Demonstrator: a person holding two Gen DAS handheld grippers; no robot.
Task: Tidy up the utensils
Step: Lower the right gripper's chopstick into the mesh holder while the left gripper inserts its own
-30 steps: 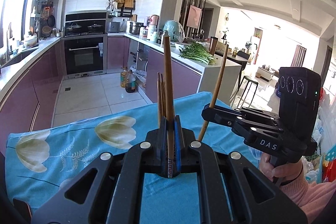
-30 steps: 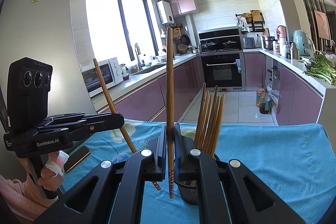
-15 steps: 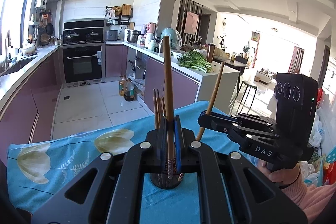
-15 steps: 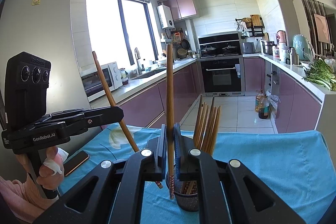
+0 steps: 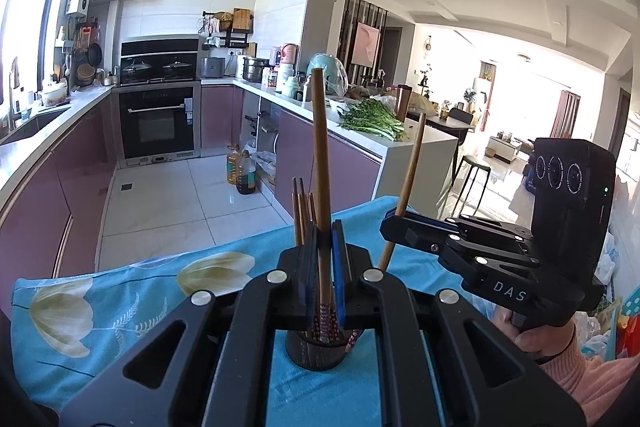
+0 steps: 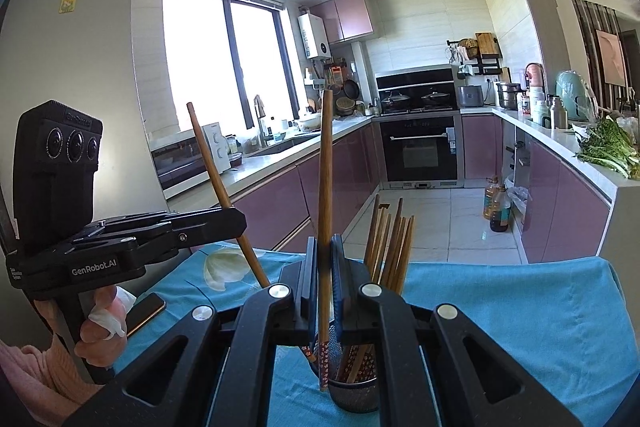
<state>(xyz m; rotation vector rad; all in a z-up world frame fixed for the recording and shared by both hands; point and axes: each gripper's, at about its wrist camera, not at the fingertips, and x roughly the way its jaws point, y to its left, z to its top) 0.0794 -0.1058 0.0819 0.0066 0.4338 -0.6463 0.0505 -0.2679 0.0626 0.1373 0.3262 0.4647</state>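
Note:
My left gripper [image 5: 325, 227] is shut on an upright wooden chopstick [image 5: 320, 163] whose patterned lower end hangs at the mouth of a dark mesh holder [image 5: 316, 353]. Several chopsticks [image 5: 302, 211] stand in that holder. To the right, my right gripper [image 5: 394, 223] grips a second, slanted chopstick [image 5: 409, 175]. In the right wrist view the right gripper [image 6: 325, 243] is shut on its chopstick [image 6: 326, 179], its tip by the rim of the holder [image 6: 354, 393]. The left gripper [image 6: 236, 217] holds its chopstick [image 6: 216, 175] aslant from the left.
A blue flowered cloth [image 5: 120, 303] covers the table. A phone [image 6: 146, 311] lies on the cloth near the left hand. Beyond the table's far edge are the tiled kitchen floor, purple cabinets [image 6: 280, 199], oil bottles [image 5: 242, 173] and a counter with greens [image 5: 372, 121].
The holder, hidden under the jaws a second ago, now shows below both grippers with the chopsticks' lower ends at its mouth. Both grips stay shut.

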